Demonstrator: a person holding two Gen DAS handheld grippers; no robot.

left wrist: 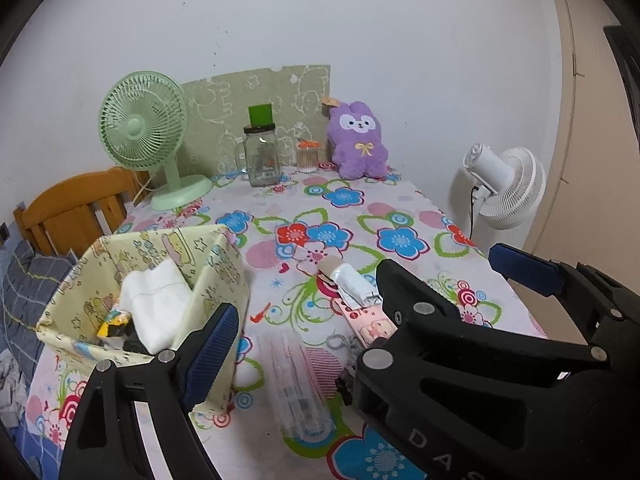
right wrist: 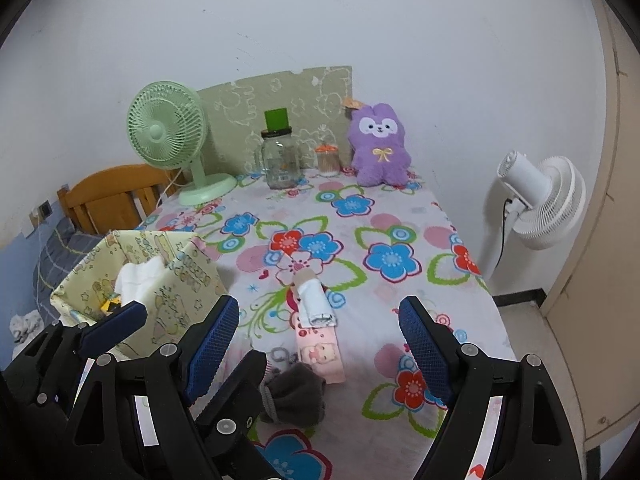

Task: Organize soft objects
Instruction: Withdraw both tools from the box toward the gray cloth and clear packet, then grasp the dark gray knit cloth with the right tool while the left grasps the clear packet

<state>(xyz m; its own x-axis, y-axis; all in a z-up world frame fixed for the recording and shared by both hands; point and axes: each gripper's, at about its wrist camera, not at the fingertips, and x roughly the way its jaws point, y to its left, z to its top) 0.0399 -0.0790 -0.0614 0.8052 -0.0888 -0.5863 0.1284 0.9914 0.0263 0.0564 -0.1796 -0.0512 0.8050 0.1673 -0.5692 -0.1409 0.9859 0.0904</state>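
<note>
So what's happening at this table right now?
A person holds two claws over a floral tablecloth, both open and empty. The right claw faces a rolled white sock, a pink pouch and a grey sock. The left claw is beside the fabric bin, which already holds white cloth.

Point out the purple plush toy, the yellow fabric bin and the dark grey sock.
purple plush toy (right wrist: pixel 379 148), right wrist view, on its belly below the bow.
yellow fabric bin (left wrist: pixel 218 280), left wrist view, on its right outer wall.
dark grey sock (right wrist: pixel 296 394), right wrist view, on its middle.
</note>
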